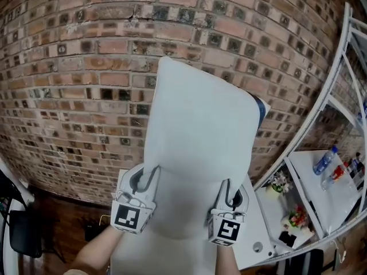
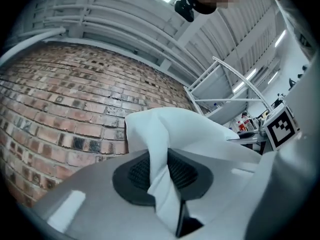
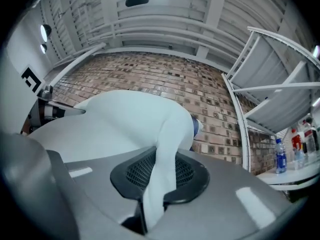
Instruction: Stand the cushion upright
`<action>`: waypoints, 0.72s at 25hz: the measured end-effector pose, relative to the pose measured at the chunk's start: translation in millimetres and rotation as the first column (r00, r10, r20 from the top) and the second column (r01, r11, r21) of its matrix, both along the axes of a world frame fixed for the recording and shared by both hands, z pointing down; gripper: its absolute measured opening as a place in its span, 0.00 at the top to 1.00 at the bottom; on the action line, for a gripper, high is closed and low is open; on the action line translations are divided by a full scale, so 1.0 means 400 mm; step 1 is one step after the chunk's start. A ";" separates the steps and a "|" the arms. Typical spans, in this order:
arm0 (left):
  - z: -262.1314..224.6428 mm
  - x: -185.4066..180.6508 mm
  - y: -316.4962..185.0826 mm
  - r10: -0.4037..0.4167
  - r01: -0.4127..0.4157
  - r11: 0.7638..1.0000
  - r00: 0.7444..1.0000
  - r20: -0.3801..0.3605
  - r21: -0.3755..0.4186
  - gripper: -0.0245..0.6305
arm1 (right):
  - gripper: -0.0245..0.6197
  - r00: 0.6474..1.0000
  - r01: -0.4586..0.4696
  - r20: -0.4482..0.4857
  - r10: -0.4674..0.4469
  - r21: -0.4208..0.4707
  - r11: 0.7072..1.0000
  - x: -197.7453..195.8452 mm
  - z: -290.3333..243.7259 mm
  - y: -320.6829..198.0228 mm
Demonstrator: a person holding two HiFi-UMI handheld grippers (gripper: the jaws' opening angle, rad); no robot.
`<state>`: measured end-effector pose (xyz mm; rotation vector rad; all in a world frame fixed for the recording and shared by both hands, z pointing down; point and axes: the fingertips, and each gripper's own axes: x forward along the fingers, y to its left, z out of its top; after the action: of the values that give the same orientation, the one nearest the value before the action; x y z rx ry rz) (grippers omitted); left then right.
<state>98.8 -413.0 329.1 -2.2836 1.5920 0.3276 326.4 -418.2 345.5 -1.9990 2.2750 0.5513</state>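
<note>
Two claws are at work, and both are nearly closed on cloth. Our left gripper (image 2: 162, 176) has its dark ribbed pads (image 2: 137, 174) pressed on a pinched fold of the white cushion (image 1: 200, 125), with the fold running up and out between the jaws. Our right gripper (image 3: 159, 176) does the same on the other side, its jaws clamped on a narrow ridge of the same white cover.

From the head view, the two grippers sit side by side low on the cushion, left one at its left edge and right one at its right edge, each with its marker cube (image 1: 127, 216) turned toward us. A forearm (image 1: 94, 254) reaches in below the left one.

The cushion is held up in front of the brick wall (image 1: 74, 67), its long side running upward and its broad face toward us, so it covers the middle of the wall. We cannot tell whether it touches the wall. A small blue patch (image 1: 261, 110) shows at its upper right corner.

Right of the wall stands a white metal frame (image 1: 344, 56), and below that a white table (image 1: 344, 202) with a blue bottle (image 1: 324, 160) and some flowers (image 1: 298, 215). At the wall's lower left stands a black chair (image 1: 26, 234).
</note>
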 end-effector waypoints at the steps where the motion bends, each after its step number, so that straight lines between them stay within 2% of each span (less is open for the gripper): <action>1: 0.003 0.000 -0.013 -0.010 0.010 1.000 1.000 -0.004 0.007 0.87 | 0.88 1.000 -0.009 -0.008 0.009 -0.012 1.000 -0.001 0.000 -0.020; 5: 0.029 0.033 -0.067 -0.006 0.006 1.000 1.000 -0.010 -0.030 0.86 | 0.89 1.000 -0.025 0.008 0.025 -0.035 0.999 0.016 0.021 -0.097; 8: 0.101 0.043 -0.122 -0.016 0.015 0.997 1.000 -0.007 -0.079 0.85 | 0.90 1.000 -0.017 0.019 0.018 -0.069 0.997 0.027 0.056 -0.142; 13: 0.197 0.042 -0.209 -0.047 0.043 0.978 0.999 -0.013 -0.202 0.84 | 0.90 0.999 0.013 0.044 -0.007 -0.127 0.992 0.022 0.113 -0.209; 18: 0.242 0.032 -0.255 -0.049 0.046 0.965 0.999 -0.005 -0.258 0.84 | 0.89 0.998 0.036 0.051 -0.028 -0.157 0.987 0.015 0.157 -0.244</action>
<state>111.6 -514.9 425.9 -2.4296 1.7838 0.1274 332.2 -515.8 408.3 -2.0152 2.3855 0.3253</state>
